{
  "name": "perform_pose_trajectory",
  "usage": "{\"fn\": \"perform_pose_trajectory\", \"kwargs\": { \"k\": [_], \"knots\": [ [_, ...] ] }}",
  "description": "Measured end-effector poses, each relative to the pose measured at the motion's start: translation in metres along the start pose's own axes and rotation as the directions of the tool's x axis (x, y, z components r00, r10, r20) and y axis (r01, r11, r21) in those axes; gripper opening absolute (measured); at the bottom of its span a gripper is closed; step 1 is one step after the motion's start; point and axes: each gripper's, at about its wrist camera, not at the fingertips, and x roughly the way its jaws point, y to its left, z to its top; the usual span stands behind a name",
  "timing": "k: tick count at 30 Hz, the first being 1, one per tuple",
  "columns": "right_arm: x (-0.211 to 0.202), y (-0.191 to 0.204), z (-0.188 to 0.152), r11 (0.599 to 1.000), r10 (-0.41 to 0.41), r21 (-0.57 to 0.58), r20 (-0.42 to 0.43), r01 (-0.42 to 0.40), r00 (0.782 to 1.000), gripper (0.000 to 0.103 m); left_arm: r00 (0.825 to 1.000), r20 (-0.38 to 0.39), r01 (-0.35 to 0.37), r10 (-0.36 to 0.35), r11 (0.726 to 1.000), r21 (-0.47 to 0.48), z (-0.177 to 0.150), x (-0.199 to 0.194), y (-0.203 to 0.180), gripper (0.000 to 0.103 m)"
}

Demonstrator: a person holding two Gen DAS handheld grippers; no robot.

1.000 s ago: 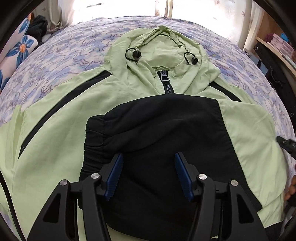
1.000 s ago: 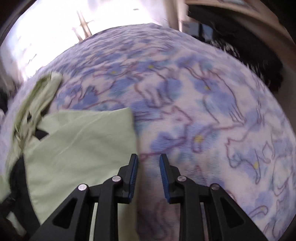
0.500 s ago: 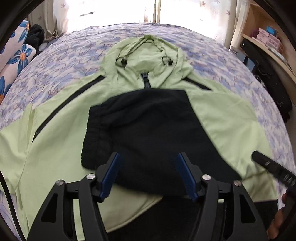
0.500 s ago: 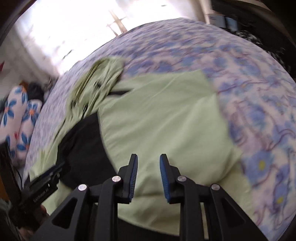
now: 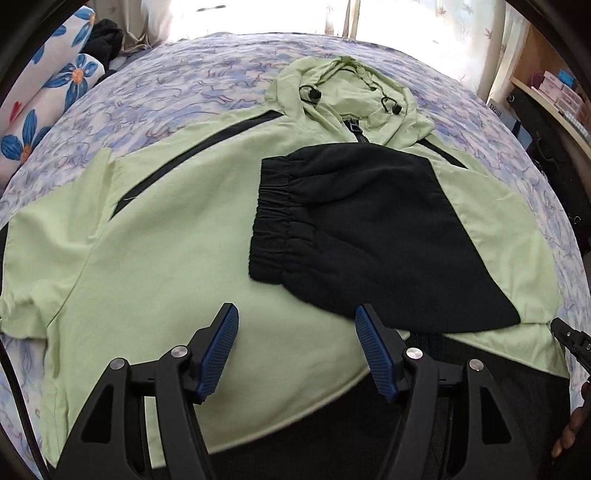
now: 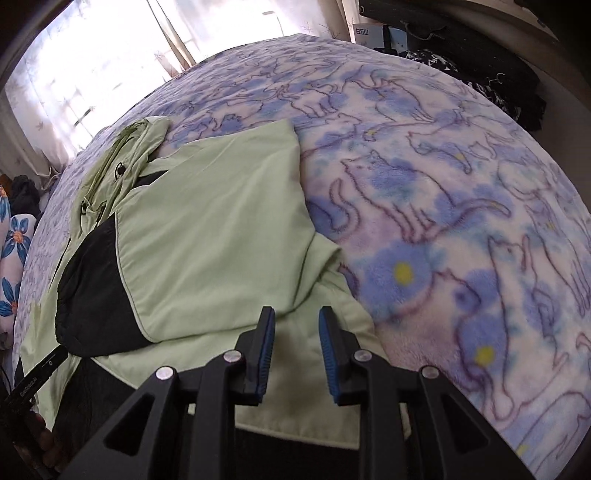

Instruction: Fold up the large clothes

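Box (image 6: 364, 32) marked "日云山" beyond jacket (image 6: 207, 236)

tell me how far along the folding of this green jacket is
Early. One sleeve of the green jacket is folded across its front, black side up. Both tongs, left and right, hold nothing. The other sleeve, hood and body remain.

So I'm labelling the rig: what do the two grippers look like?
Both match: the left gripper and right gripper have angular black finger frames with triangular cut-outs, silver round bolts, and ribbed blue pads. A black cable runs beside the left one.
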Motion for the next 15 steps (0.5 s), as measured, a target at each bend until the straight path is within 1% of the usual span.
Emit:
{"fn": "perform_pose_trajectory", "kwargs": {
  "k": [4,7,13,15],
  "knots": [
    [-0.009,0.008,-0.007,1.0,-0.006,-0.009,0.007,0.006,1.0,0.024,1.0,0.018,0.001,-0.001,1.0,0.005,-0.007,-0.016,0.001,0.064],
    [-0.016,0.013,-0.015,1.0,0.01,-0.013,0.004,-0.01,1.0,0.024,0.999,0.035,-0.001,0.001,1.0,0.006,-0.014,-0.033,0.001,0.064],
    [-0.03,0.026,-0.038,0.998,0.026,-0.049,0.008,-0.025,1.0,0.024,0.998,0.067,-0.012,0.011,1.0,0.015,-0.034,-0.06,0.002,0.064],
    [-0.033,0.029,-0.049,0.998,0.036,-0.058,0.003,-0.036,0.999,0.024,0.998,0.068,-0.017,0.016,1.0,0.021,-0.042,-0.065,0.002,0.064]
  ]
}}
